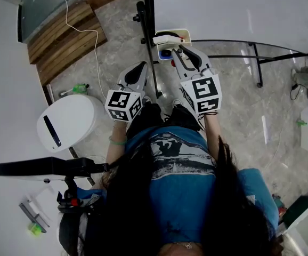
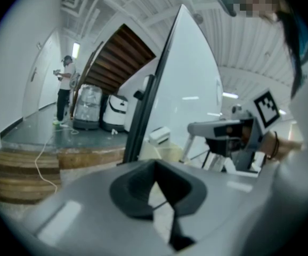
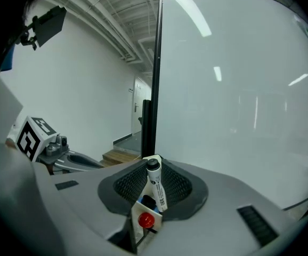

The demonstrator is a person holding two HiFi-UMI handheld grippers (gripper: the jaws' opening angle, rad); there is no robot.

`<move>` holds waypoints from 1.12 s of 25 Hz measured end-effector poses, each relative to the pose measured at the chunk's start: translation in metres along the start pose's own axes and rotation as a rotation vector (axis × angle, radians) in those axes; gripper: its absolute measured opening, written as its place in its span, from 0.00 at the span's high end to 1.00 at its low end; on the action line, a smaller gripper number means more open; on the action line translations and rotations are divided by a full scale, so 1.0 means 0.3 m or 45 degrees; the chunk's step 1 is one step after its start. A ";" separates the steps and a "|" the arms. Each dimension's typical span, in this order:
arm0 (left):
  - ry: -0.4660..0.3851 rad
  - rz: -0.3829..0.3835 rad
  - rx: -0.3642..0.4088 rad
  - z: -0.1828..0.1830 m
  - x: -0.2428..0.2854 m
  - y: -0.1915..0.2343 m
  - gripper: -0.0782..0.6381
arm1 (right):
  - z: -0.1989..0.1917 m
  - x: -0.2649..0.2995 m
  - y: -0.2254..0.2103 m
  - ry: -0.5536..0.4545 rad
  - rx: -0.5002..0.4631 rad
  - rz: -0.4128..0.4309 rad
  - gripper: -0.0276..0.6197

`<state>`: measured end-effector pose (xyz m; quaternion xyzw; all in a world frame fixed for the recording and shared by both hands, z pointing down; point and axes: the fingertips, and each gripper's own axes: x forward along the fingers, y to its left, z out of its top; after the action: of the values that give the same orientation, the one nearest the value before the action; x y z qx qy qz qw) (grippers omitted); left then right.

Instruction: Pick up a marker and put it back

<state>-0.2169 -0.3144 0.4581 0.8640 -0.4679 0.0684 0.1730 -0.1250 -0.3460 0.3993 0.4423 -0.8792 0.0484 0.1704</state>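
Observation:
A white marker with a black cap [image 3: 157, 188] stands nearly upright between the mesh pads of my right gripper [image 3: 154, 167], which is shut on it. In the head view the right gripper [image 1: 181, 53] hovers just over a cream holder [image 1: 171, 38] fixed at the whiteboard's lower edge. Below the jaws, a red marker cap [image 3: 146, 220] and a blue one [image 3: 142, 201] show in that holder. My left gripper [image 1: 142, 66] hangs lower and to the left, jaws together and empty [image 2: 155, 167].
The whiteboard [image 1: 239, 9] fills the far side, on a black post [image 1: 148, 31] and metal stand legs [image 1: 258, 63]. A white round machine [image 1: 69, 121] sits at the left, with wooden steps [image 1: 63, 36] and a cable [image 1: 92, 41] behind it.

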 end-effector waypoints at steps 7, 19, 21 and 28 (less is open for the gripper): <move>-0.008 0.018 0.008 0.003 0.002 -0.064 0.89 | 0.091 -0.101 -0.047 -0.127 0.080 0.045 0.83; 0.025 0.094 0.047 -0.026 0.004 -0.171 0.89 | 0.136 -0.238 -0.129 -0.223 0.118 0.119 0.83; 0.034 0.103 0.058 -0.032 0.011 -0.187 0.89 | 0.134 -0.246 -0.136 -0.229 0.121 0.135 0.83; 0.091 0.101 0.092 -0.047 0.029 -0.221 0.89 | 0.134 -0.244 -0.141 -0.229 0.125 0.173 0.83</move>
<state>-0.1564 -0.2828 0.4581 0.8475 -0.4925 0.1228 0.1553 -0.0612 -0.3252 0.3338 0.3922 -0.9154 0.0629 0.0655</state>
